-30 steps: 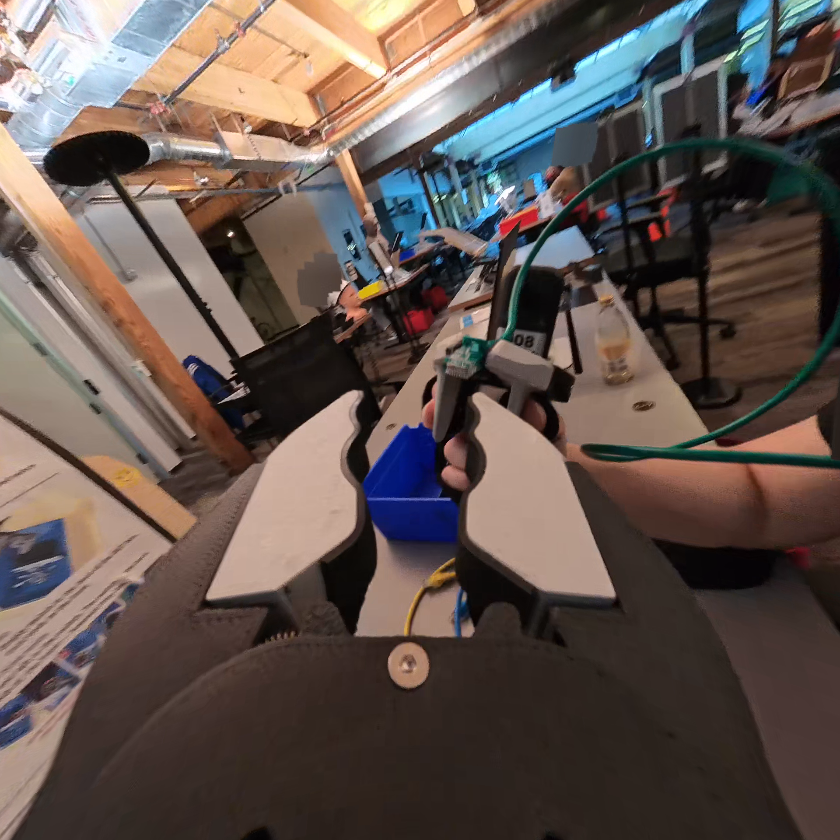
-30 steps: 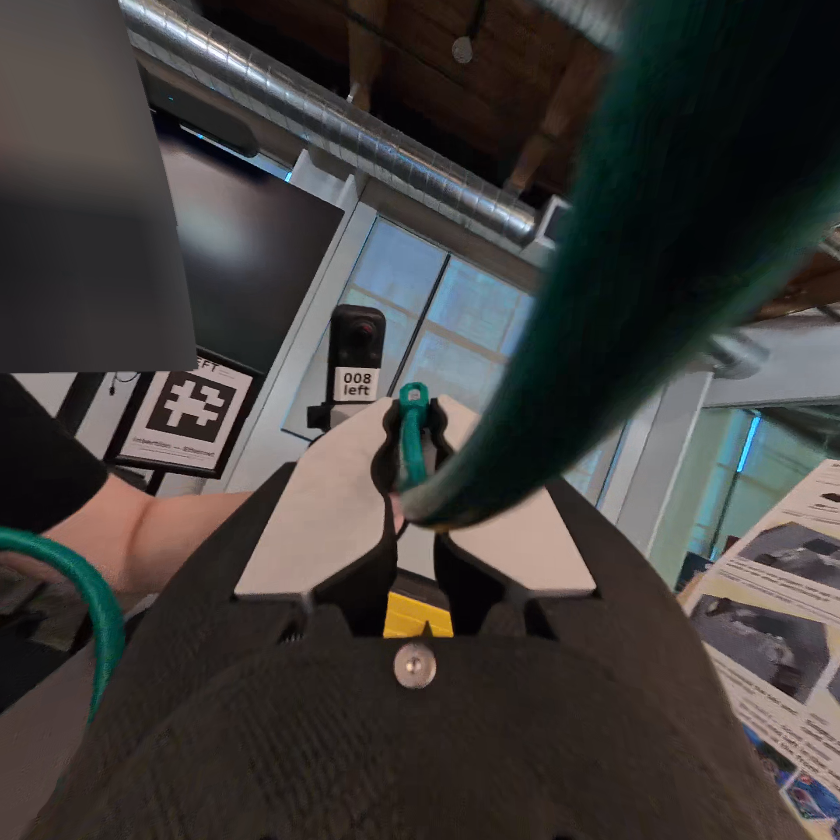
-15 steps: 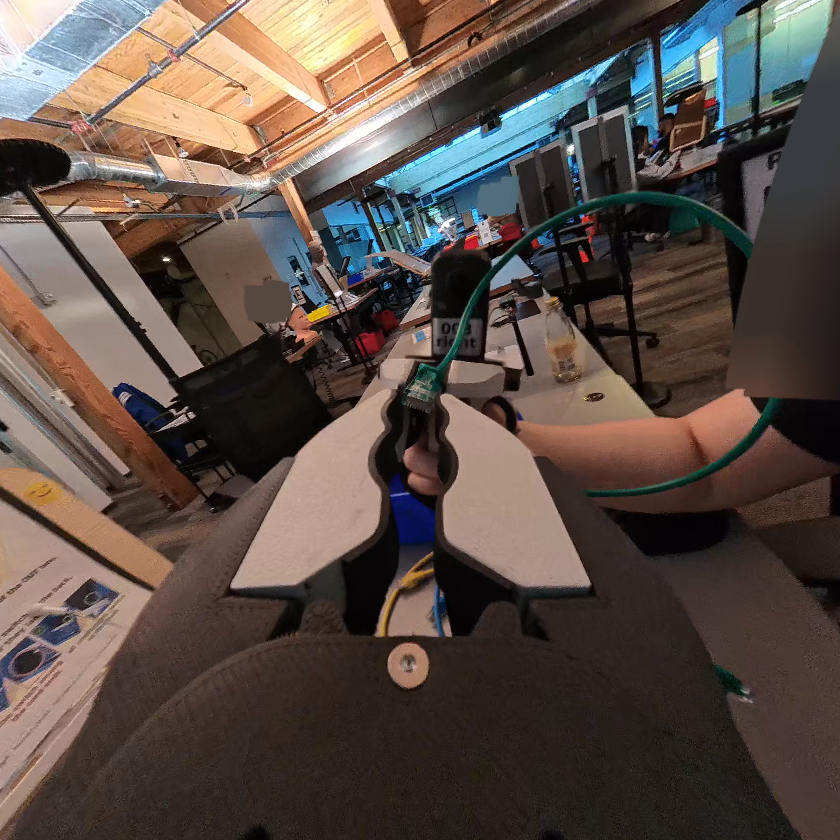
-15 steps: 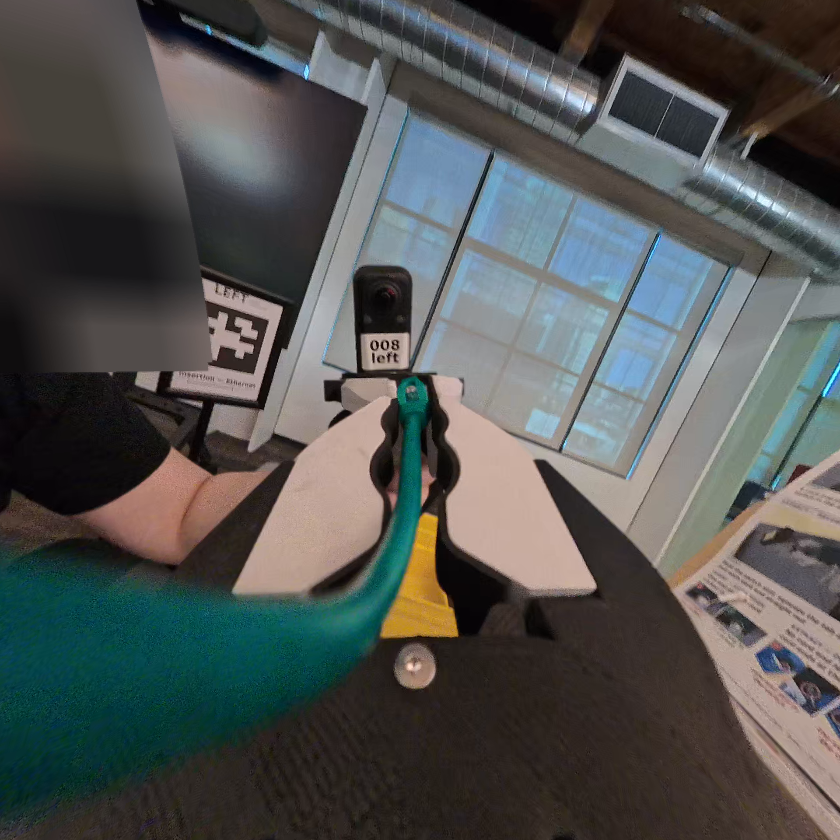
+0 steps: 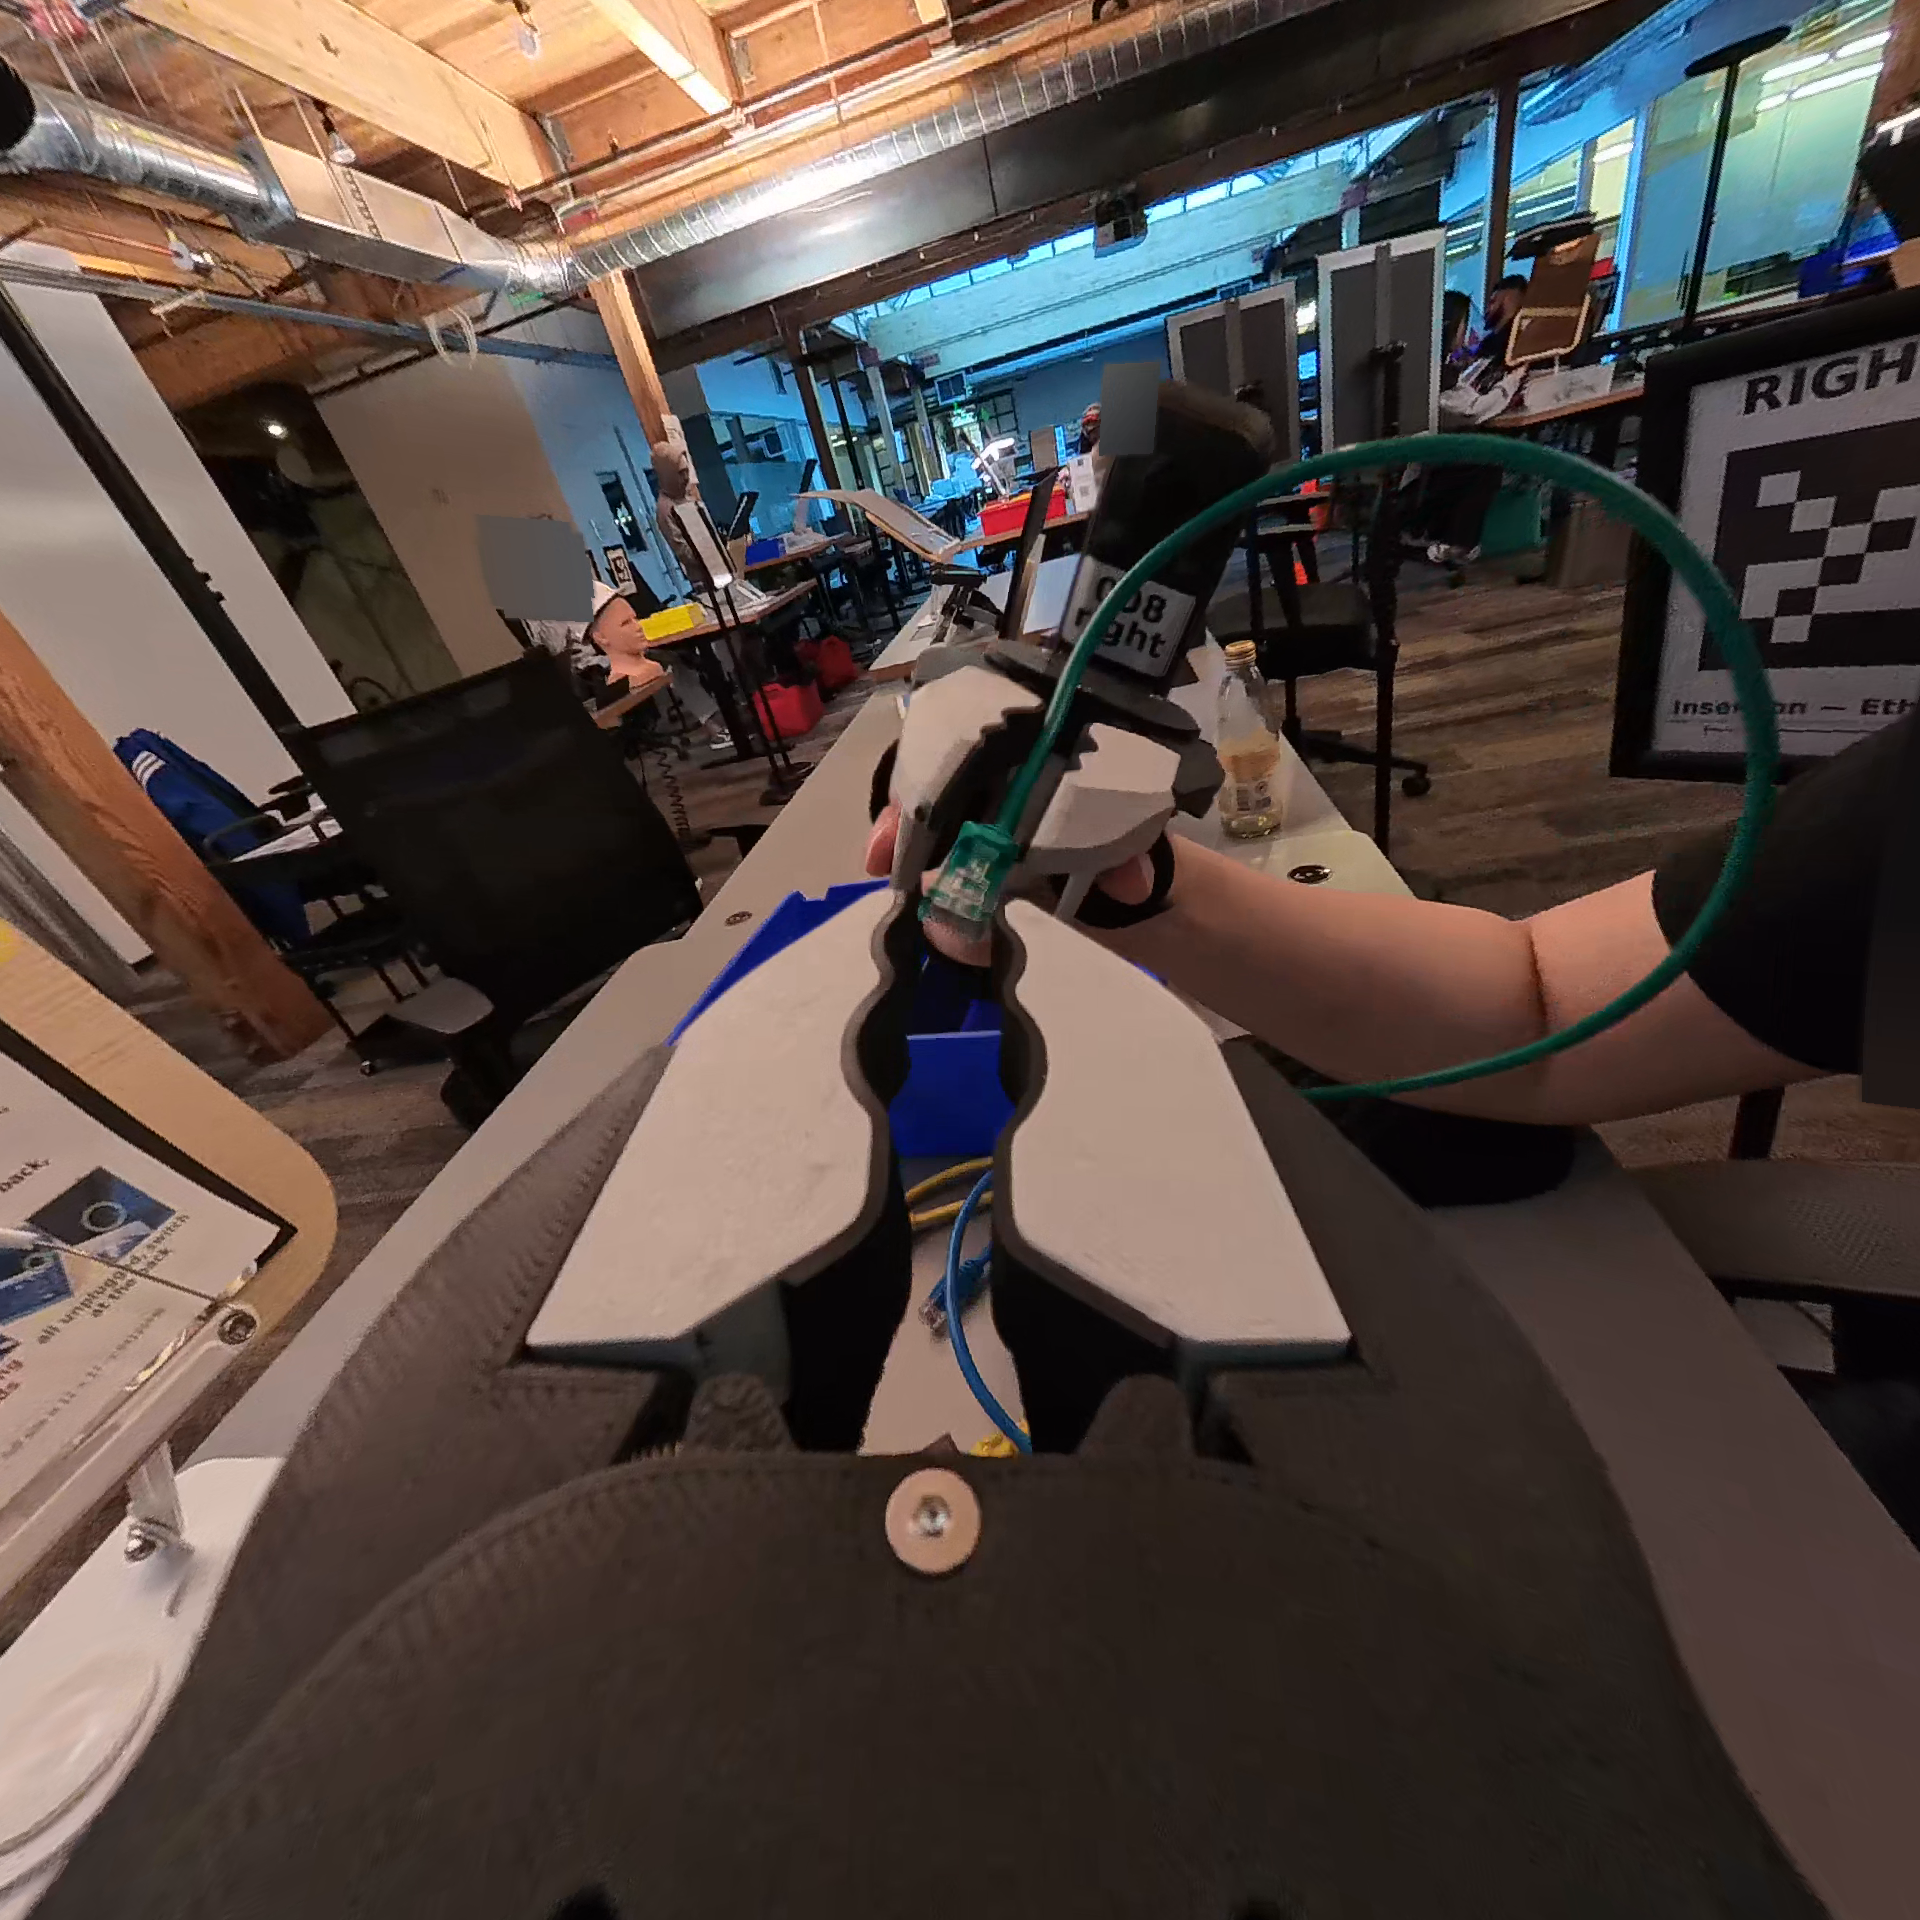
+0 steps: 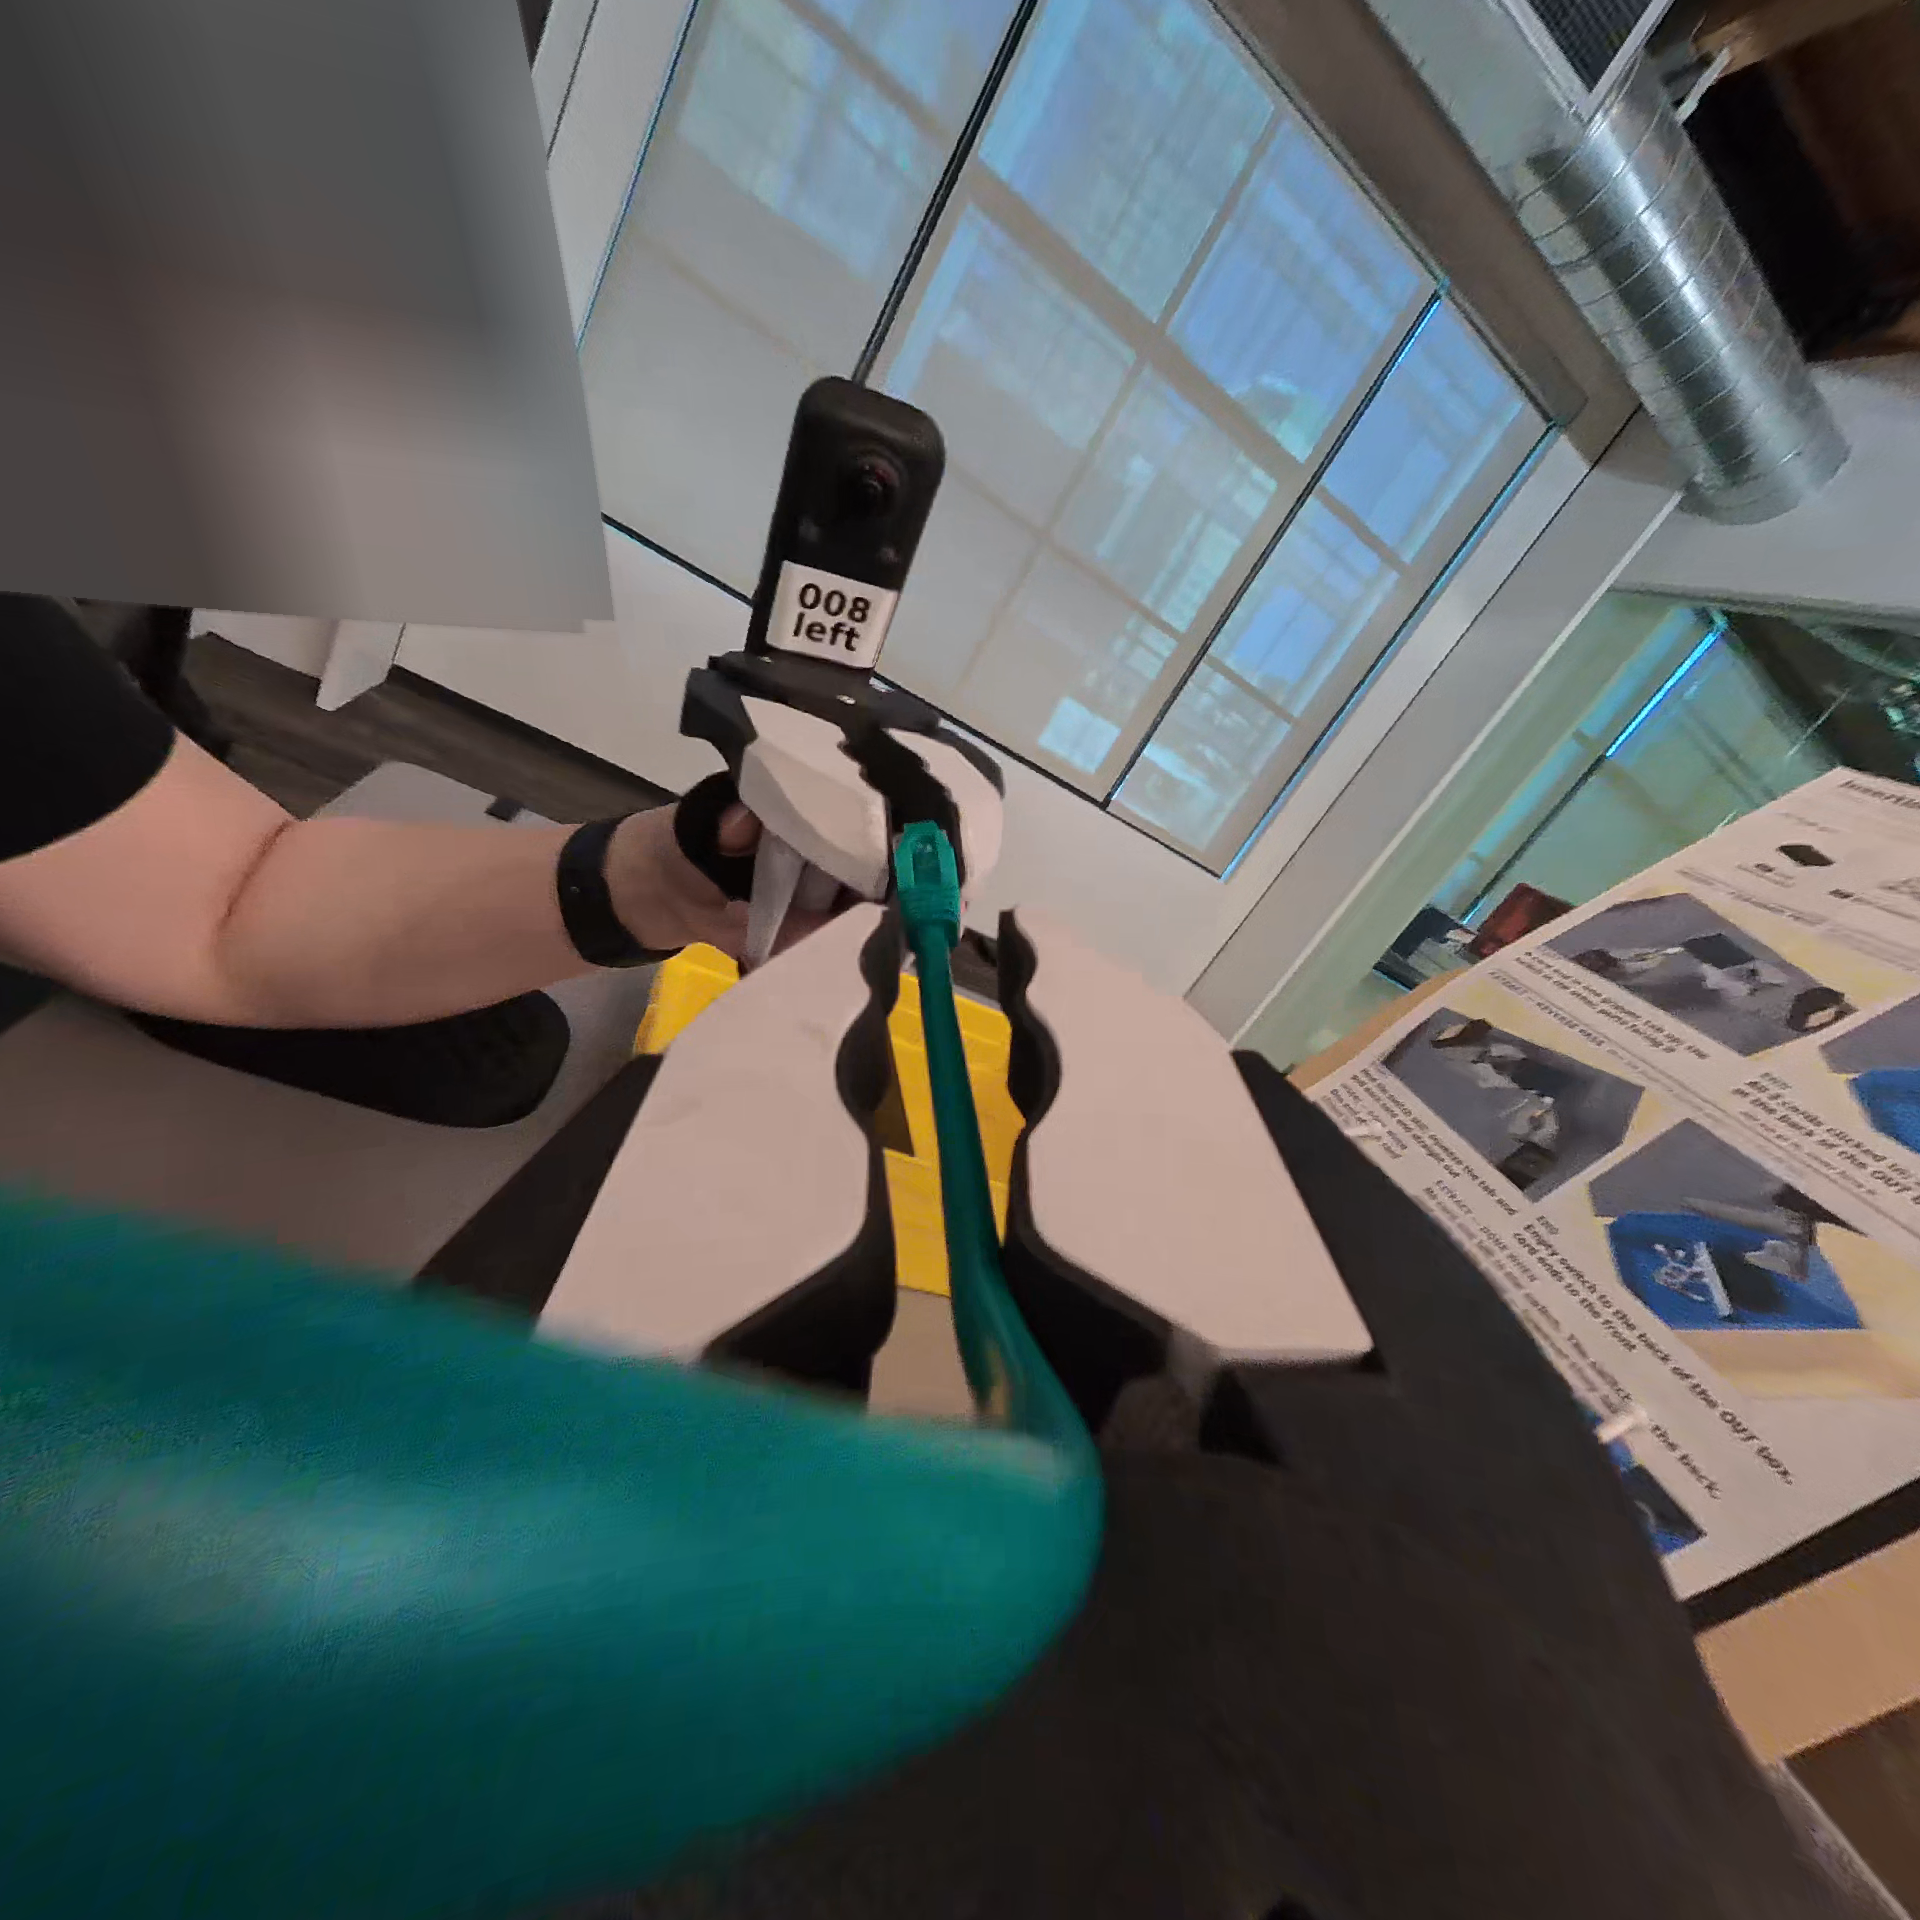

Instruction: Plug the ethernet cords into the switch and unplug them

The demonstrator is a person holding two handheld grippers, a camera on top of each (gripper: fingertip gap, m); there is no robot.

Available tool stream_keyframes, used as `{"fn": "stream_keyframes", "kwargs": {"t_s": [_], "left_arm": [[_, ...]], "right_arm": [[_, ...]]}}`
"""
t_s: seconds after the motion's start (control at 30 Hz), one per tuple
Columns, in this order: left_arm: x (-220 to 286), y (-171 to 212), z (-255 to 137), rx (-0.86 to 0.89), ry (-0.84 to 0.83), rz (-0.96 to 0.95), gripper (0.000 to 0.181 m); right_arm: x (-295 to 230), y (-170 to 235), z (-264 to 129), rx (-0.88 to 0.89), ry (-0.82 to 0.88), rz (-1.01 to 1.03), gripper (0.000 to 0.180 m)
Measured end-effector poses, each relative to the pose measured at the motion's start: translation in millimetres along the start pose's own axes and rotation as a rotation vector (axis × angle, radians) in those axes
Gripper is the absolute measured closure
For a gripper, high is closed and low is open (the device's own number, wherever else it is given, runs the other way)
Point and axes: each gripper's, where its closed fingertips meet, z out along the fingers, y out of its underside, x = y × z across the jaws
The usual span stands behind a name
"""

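Note:
A green ethernet cord (image 5: 1455,443) loops in the air above the table. Its plug (image 5: 961,873) sits between the tips of my left gripper (image 5: 954,920), which is closed on it. My right gripper (image 6: 943,920) faces the left one tip to tip. Its jaws stand slightly apart, and the cord (image 6: 951,1091) runs loose between them to the plug (image 6: 925,862). In the left wrist view the right gripper's white fingers (image 5: 1101,790) sit just behind the plug. No switch is in view.
A blue bin (image 5: 940,1091) sits on the grey table (image 5: 1507,1299), with yellow and blue cords (image 5: 971,1299) lying in front of it. A yellow bin (image 6: 935,1143) sits below the right gripper. An instruction sheet (image 6: 1662,1195) stands at the right. A bottle (image 5: 1247,769) stands farther back. Less than 4 cm separates the two grippers' tips.
My left gripper went from wide open to closed on the green plug. My right gripper, which had gripped the cord behind the plug, has loosened. Both have tilted down toward the table.

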Motion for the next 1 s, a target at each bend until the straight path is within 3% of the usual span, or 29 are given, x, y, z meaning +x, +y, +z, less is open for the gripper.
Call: {"fn": "stream_keyframes", "kwargs": {"t_s": [0.53, 0.67, 0.73, 1.0], "left_arm": [[-4.2, 13.8, 7.6, -0.038, -0.027, -0.032, 0.181], [-9.3, 11.2, 0.8, -0.021, -0.071, 0.052, 0.14], [-2.3, 11.3, 0.0, -0.035, -0.039, 0.06, 0.153], [7.8, 9.7, 6.7, -0.001, 0.053, -0.062, 0.163]], "right_arm": [[-5.6, 11.6, 2.7, -0.067, -0.035, 0.004, 0.171], [-7.9, 13.0, 4.2, -0.072, -0.075, 0.091, 0.171], [-8.5, 14.2, 6.1, -0.069, -0.085, 0.128, 0.171], [-12.4, 17.5, 6.8, -0.077, -0.118, 0.157, 0.172]]}}
